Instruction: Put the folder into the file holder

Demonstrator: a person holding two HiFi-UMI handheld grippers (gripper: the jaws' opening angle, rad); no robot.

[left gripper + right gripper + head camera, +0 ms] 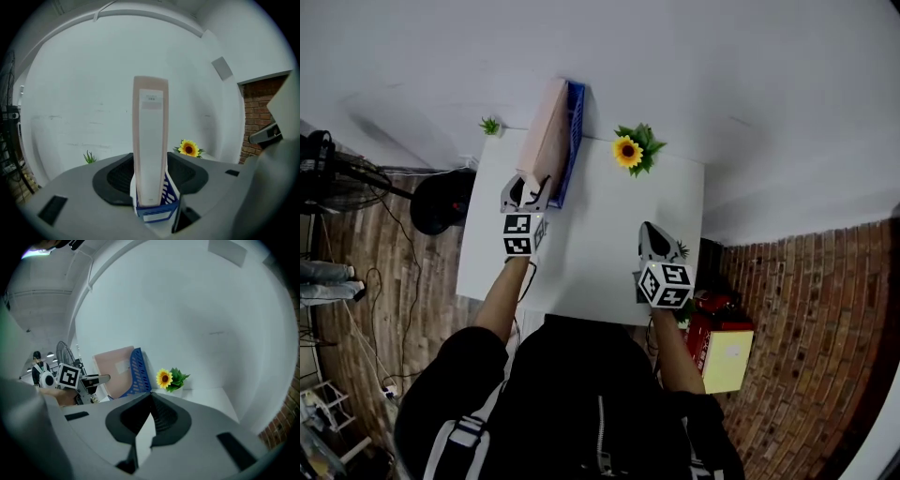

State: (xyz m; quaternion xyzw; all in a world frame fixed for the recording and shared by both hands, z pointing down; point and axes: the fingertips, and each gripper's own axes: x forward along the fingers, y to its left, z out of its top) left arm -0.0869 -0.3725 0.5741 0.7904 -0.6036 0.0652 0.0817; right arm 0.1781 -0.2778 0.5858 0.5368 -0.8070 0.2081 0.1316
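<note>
A pale pink folder (542, 141) stands on edge inside the blue slotted file holder (574, 131) at the far side of the white table (600, 253). My left gripper (528, 190) is at the folder's near end. In the left gripper view the folder's spine (150, 136) rises between the jaws above the holder's front (157, 212). The jaws of the left gripper (150, 180) stand open, and the holder's blue wall shows in the gap beside the right pad. My right gripper (652, 234) hovers over the table's right half, shut and holding nothing, with its tips (151, 397) meeting.
A potted sunflower (628, 152) stands right of the holder, and a small green plant (490, 125) sits at the table's far left corner. On the brick-patterned floor are a red and yellow box (727, 352) to the right and a black stand (441, 202) with cables to the left.
</note>
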